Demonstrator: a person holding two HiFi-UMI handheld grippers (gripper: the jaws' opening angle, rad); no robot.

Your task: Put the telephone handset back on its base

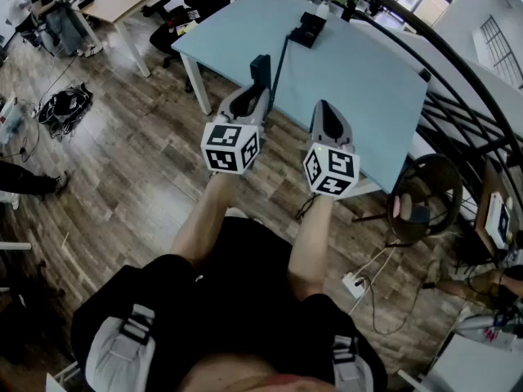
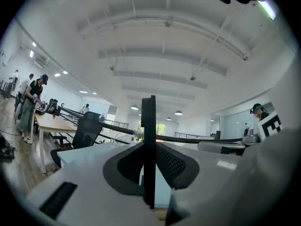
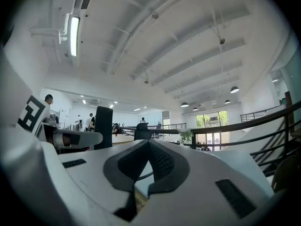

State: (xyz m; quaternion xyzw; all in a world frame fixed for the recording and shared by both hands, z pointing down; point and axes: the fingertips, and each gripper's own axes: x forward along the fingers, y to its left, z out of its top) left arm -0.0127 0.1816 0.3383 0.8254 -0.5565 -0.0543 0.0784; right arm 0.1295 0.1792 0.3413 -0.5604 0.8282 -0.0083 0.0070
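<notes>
left gripper view, handset [image 2: 149,121] upright, clamped in left claw [image 2: 149,147], right claw [image 3: 148,145] closed, empty

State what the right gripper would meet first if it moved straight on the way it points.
Probably the telephone base on the light blue table, almost dead ahead of the right gripper; depth is unclear.

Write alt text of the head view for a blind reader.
Seen from above, a person holds two grippers at the near edge of a light blue table. The left gripper clamps a dark telephone handset upright; its cord runs to the base at the far end. The right gripper is shut and empty.
</notes>
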